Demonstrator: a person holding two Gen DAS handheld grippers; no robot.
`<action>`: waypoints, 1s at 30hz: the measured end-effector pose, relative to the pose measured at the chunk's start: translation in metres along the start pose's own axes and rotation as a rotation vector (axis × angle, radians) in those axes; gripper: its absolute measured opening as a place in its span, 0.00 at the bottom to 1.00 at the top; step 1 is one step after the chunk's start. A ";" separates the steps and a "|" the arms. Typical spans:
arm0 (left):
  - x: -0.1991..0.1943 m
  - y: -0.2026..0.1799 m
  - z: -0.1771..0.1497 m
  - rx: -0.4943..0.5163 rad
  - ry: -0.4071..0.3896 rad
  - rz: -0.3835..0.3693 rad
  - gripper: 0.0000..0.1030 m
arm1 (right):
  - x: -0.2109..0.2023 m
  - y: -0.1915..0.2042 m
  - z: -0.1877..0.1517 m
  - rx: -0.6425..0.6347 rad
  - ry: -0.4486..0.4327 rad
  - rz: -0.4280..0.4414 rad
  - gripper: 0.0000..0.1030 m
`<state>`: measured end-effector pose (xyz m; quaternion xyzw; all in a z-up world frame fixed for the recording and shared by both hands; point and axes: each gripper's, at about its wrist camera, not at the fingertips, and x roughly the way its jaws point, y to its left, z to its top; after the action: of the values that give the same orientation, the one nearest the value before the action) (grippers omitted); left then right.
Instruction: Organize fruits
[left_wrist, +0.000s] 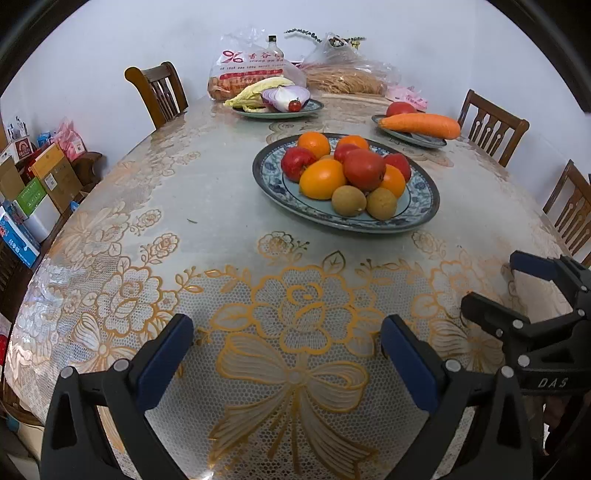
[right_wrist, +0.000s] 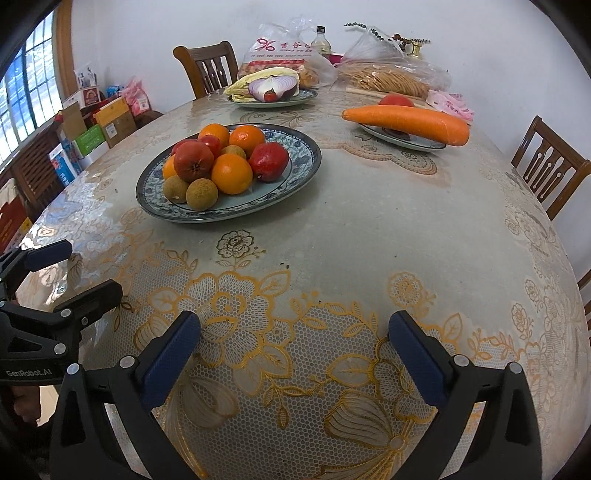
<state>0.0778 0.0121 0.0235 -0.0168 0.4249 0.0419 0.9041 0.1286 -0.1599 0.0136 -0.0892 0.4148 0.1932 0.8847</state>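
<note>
A blue-patterned plate (left_wrist: 421, 212) (right_wrist: 299, 166) in the middle of the table holds a pile of oranges (left_wrist: 321, 179) (right_wrist: 232, 173), red fruits (left_wrist: 364, 169) (right_wrist: 194, 160) and two brown kiwis (left_wrist: 348, 200) (right_wrist: 201, 194). My left gripper (left_wrist: 288, 350) is open and empty above the near table edge, well short of the plate. My right gripper (right_wrist: 295, 347) is open and empty too. It also shows in the left wrist view (left_wrist: 491, 284), at right; the left one shows in the right wrist view (right_wrist: 92, 273), at left.
A plate with a carrot (left_wrist: 421, 124) (right_wrist: 406, 123) and a tomato (left_wrist: 399, 108) stands far right. A plate with cabbage, half an onion (left_wrist: 286, 96) (right_wrist: 273, 88) and a cherry tomato stands at the back, before plastic bags. Wooden chairs (left_wrist: 159, 92) ring the table. Boxes are stacked at left.
</note>
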 end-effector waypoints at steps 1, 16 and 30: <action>0.000 0.000 0.000 0.001 0.001 -0.001 1.00 | 0.000 0.000 0.000 0.001 0.000 0.000 1.00; 0.000 0.000 0.000 0.007 0.000 -0.007 1.00 | 0.000 -0.001 0.001 0.004 0.000 -0.004 1.00; -0.001 0.000 0.000 0.003 -0.002 -0.004 1.00 | 0.001 0.000 0.001 0.004 -0.001 -0.004 1.00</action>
<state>0.0771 0.0119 0.0237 -0.0161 0.4239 0.0396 0.9047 0.1297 -0.1599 0.0135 -0.0882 0.4146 0.1909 0.8854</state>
